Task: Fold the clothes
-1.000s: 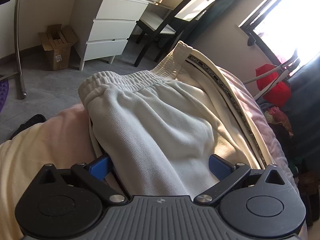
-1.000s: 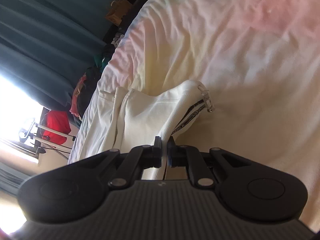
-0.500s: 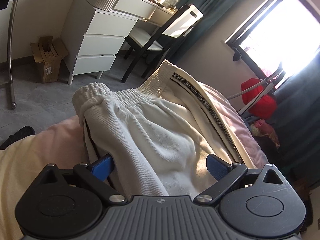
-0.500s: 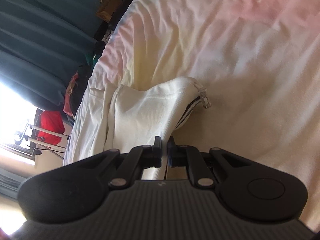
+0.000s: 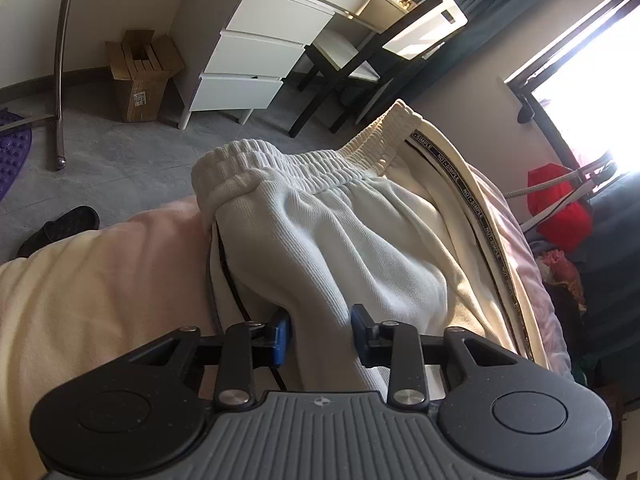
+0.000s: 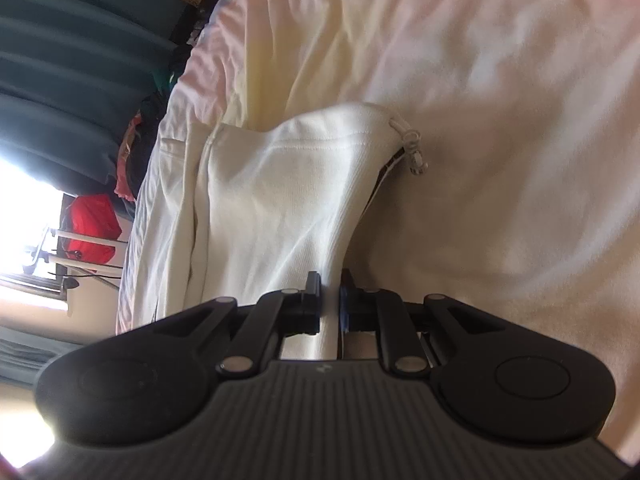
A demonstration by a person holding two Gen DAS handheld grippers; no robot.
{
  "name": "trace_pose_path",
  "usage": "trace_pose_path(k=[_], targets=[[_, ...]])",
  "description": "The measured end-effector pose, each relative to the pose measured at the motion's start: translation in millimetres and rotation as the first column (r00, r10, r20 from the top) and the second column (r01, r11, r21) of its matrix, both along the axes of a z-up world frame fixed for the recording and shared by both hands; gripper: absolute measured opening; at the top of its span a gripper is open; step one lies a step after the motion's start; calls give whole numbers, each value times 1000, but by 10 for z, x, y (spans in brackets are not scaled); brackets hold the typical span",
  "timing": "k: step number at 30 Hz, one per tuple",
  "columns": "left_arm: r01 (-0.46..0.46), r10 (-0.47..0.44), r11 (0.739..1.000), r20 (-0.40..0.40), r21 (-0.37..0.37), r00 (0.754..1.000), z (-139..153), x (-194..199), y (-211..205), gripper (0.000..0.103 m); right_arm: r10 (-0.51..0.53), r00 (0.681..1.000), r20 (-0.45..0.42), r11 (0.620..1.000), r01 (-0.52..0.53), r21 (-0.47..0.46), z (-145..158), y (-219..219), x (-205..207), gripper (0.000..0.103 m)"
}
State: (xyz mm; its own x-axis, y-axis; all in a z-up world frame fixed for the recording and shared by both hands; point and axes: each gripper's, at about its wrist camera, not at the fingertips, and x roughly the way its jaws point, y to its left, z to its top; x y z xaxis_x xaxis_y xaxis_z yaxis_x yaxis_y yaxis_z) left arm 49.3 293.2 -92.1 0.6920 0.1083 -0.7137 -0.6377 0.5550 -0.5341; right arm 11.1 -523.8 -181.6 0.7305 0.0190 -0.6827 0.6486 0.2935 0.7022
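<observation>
White trousers [image 5: 360, 232] with a ribbed elastic waistband [image 5: 304, 164] and a black lettered side stripe lie bunched on the pastel bed sheet [image 5: 100, 288]. My left gripper [image 5: 320, 328] sits at their near end. Its jaws are closing, with a thick fold of the white cloth squeezed between the blue pads [image 5: 282, 334]. In the right wrist view the trousers [image 6: 280, 184] run away from me, a drawstring end [image 6: 412, 148] at the far corner. My right gripper [image 6: 330, 296] pinches a thin edge of them, and its jaws are opening slightly with the cloth still between them.
Past the bed's end there is grey floor with a white drawer unit [image 5: 256, 52], a cardboard box [image 5: 142, 76], a black chair [image 5: 384, 52], a metal pole [image 5: 64, 60] and a black slipper [image 5: 60, 228]. A red bag [image 5: 560, 208] and piled clothes lie by the window.
The left jaws have come in from wide apart to a narrow grip on a bunched fold of the trousers. The right jaws' gap has widened a little on the cloth edge.
</observation>
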Motion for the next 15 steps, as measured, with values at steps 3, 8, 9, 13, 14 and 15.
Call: trace_pose_path(k=[3,8,9,13,14,15], targets=[[-23,23,1000,37,5,999,50,-62,11,13,0,1000,-3,1000,-1,-32,24,21,-35,11],[-55,58,998,186,-21,981,265,-340,64,8,0,999,37,987,6,-161,332,113,-153,8],[-62,65,998,220,-22,973,326,-425,74,8,-6,998,59,986,15,-164,398,125,-186,8],[-66,67,998,304,-15,950,524,-623,100,8,-23,991,135,979,50,-199,679,158,-282,8],[-59,57,998,316,-2,947,572,-620,91,8,-18,989,144,977,49,-210,745,156,-268,8],[-52,44,999,320,15,946,624,-600,81,8,-13,988,152,974,47,-220,811,154,-253,8]])
